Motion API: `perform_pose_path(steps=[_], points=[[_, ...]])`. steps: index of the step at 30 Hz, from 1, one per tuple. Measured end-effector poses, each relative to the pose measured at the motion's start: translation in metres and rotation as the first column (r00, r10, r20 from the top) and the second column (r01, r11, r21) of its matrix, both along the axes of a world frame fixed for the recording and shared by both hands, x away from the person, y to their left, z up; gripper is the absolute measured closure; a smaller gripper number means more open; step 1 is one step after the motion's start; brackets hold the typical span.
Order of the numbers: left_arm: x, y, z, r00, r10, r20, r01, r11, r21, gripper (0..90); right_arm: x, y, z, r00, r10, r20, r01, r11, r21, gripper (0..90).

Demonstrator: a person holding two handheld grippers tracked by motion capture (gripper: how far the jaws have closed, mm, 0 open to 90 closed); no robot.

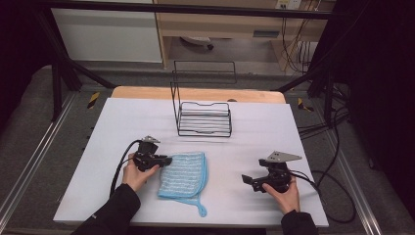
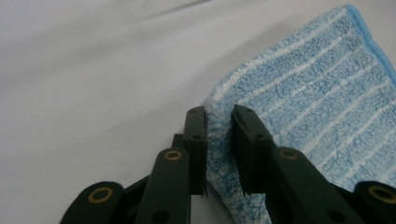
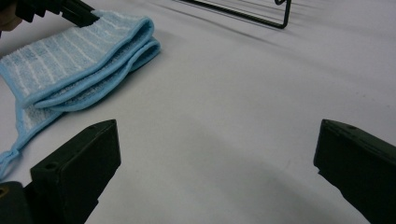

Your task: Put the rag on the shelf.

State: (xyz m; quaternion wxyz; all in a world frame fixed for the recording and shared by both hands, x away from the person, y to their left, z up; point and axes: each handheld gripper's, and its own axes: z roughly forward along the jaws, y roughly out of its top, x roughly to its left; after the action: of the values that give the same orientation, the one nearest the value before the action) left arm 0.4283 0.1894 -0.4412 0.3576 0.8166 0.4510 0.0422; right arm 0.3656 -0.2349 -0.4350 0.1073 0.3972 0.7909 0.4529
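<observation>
High view: a folded blue striped cloth (image 1: 185, 175) lies on the white counter (image 1: 98, 147), near the front edge and a little left of centre, with a thin loop trailing from its front corner. The left hand-held gripper (image 1: 166, 160) sits at the cloth's left upper corner. In the left gripper view that corner (image 2: 219, 140) stands between the two black jaws, which are drawn in close and pinch the terry fabric. The right hand-held gripper (image 1: 247, 180) rests well apart to the right of the cloth, pointing toward it; in the right gripper view its jaws are spread wide over bare counter, with the cloth (image 3: 79, 65) farther off. Behind the cloth stands a black wire rack (image 1: 203, 110), apart from it. Nothing lies between either gripper and the cloth. Both forearms come in from the front edge, hands wrapped around the gripper bodies, held low over the counter.
</observation>
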Motion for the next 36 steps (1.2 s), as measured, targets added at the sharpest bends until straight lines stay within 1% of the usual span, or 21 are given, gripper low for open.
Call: perform_pose_path(steps=[4, 7, 10, 13, 15, 17, 20, 23, 24, 25, 28, 30, 32, 33, 34, 36], points=[[0.001, 0.000, 0.000, 1.0000, 0.000, -0.007, 0.000, 1.0000, -0.002, 77.1, 0.004, 0.009, 0.003, 1.0000, -0.007, 0.001, 0.007, 1.000, 0.008, 0.7], [0.001, 0.000, -0.001, 1.0000, -0.001, -0.005, 0.001, 1.0000, 0.002, 77.5, 0.009, 0.021, 0.007, 0.9999, -0.017, -0.001, 0.017, 0.999, 0.028, 0.7], [0.001, 0.000, -0.002, 1.0000, 0.001, -0.009, -0.001, 1.0000, -0.008, 77.5, 0.016, 0.040, 0.012, 1.0000, -0.001, -0.001, 0.001, 1.000, 0.011, 0.8], [0.001, 0.000, -0.001, 1.0000, -0.005, -0.006, 0.005, 1.0000, -0.001, 77.4, 0.024, 0.060, 0.014, 0.9998, 0.017, -0.010, -0.017, 1.000, -0.007, 1.4], [0.001, 0.000, -0.002, 1.0000, -0.005, -0.002, 0.005, 1.0000, 0.001, 77.4, 0.031, 0.073, 0.015, 0.9996, 0.013, -0.024, -0.013, 1.000, -0.006, 2.2], [0.001, 0.000, -0.002, 1.0000, -0.006, 0.004, 0.006, 1.0000, 0.001, 77.4, 0.038, 0.083, 0.015, 0.9995, 0.015, -0.027, -0.015, 1.000, -0.002, 3.4], [0.000, 0.000, -0.002, 0.9999, -0.010, 0.010, 0.010, 0.9999, -0.003, 77.4, 0.049, 0.101, 0.013, 0.9986, 0.020, -0.049, -0.021, 1.000, -0.010, 5.5], [0.000, 0.001, -0.003, 0.9998, -0.016, 0.014, 0.016, 0.9999, 0.001, 77.3, 0.058, 0.118, 0.010, 0.9968, 0.037, -0.071, -0.038, 0.999, -0.018, 10.0], [0.000, 0.001, -0.003, 0.9998, -0.017, 0.014, 0.017, 0.9999, 0.001, 77.4, 0.061, 0.124, 0.008, 0.9956, 0.051, -0.079, -0.052, 0.999, -0.008, 12.9], [0.000, 0.001, -0.003, 0.9997, -0.019, 0.016, 0.019, 0.9998, 0.001, 77.3, 0.063, 0.127, 0.007, 0.9952, 0.055, -0.082, -0.056, 0.998, -0.005, 16.3], [0.000, 0.001, -0.003, 0.9996, -0.022, 0.018, 0.022, 0.9998, 0.001, 77.3, 0.068, 0.138, 0.003, 0.9941, 0.068, -0.085, -0.070, 0.997, -0.018, 22.5], [0.000, 0.001, -0.003, 0.9995, -0.024, 0.019, 0.024, 0.9997, 0.000, 77.3, 0.069, 0.143, -0.001, 0.9933, 0.064, -0.096, -0.068, 0.997, -0.037, 25.5], [0.000, 0.001, -0.003, 0.9995, -0.026, 0.020, 0.026, 0.9997, -0.001, 77.2, 0.070, 0.145, -0.006, 0.9924, 0.057, -0.109, -0.063, 0.996, -0.056, 30.4], [0.001, 0.001, -0.003, 0.9995, -0.026, 0.021, 0.026, 0.9997, -0.002, 77.2, 0.071, 0.146, -0.010, 0.9911, 0.053, -0.122, -0.063, 0.995, -0.077, 34.4], [0.001, 0.001, -0.003, 0.9994, -0.027, 0.021, 0.027, 0.9996, -0.003, 77.2, 0.071, 0.146, -0.010, 0.9911, 0.053, -0.122, -0.063, 0.995, -0.077, 34.4], [0.001, 0.001, -0.003, 0.9994, -0.027, 0.023, 0.027, 0.9996, -0.002, 77.1, 0.070, 0.146, -0.012, 0.9885, 0.051, -0.142, -0.064, 0.994, -0.085, 37.8]])
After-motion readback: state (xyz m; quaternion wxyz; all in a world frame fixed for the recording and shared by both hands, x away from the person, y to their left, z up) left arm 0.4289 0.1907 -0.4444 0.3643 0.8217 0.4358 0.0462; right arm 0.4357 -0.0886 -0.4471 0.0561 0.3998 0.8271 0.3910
